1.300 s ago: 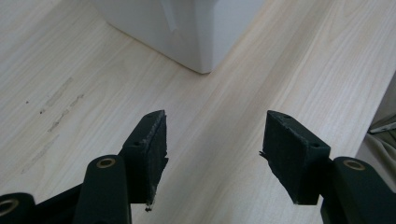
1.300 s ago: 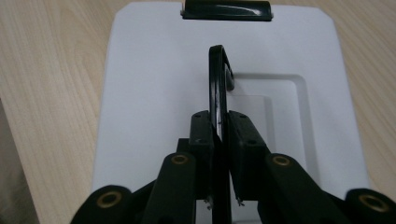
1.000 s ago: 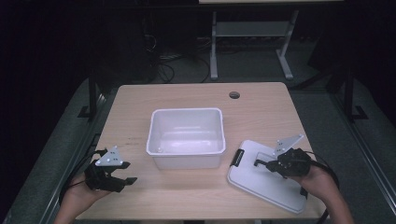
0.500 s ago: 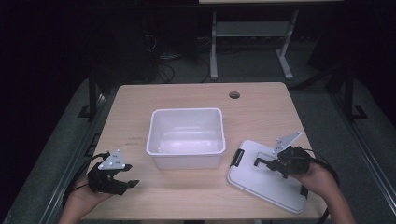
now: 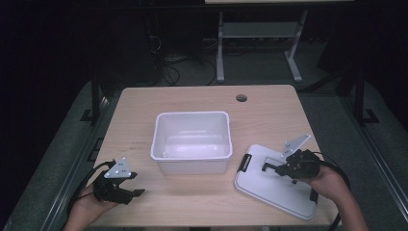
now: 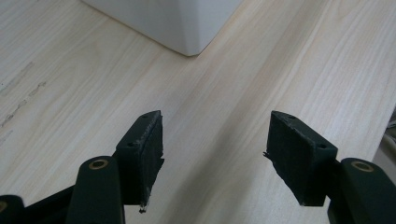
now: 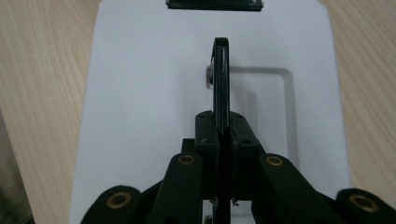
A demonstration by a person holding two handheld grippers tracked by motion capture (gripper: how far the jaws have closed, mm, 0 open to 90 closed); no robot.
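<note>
two grippers — right gripper [image 7: 219, 140] clamps lid handle [image 7: 220, 70], left gripper [image 6: 215, 158] opening

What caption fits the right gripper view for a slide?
Right gripper shut on the black handle of a white lid lying on the table.

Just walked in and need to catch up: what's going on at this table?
A person works with a gripper in each hand. The right gripper is shut on the black handle of a white lid lying flat on the table, right of an open white bin. The left gripper hovers over bare wood near the bin's corner, its jaws just opening with nothing between them.
</note>
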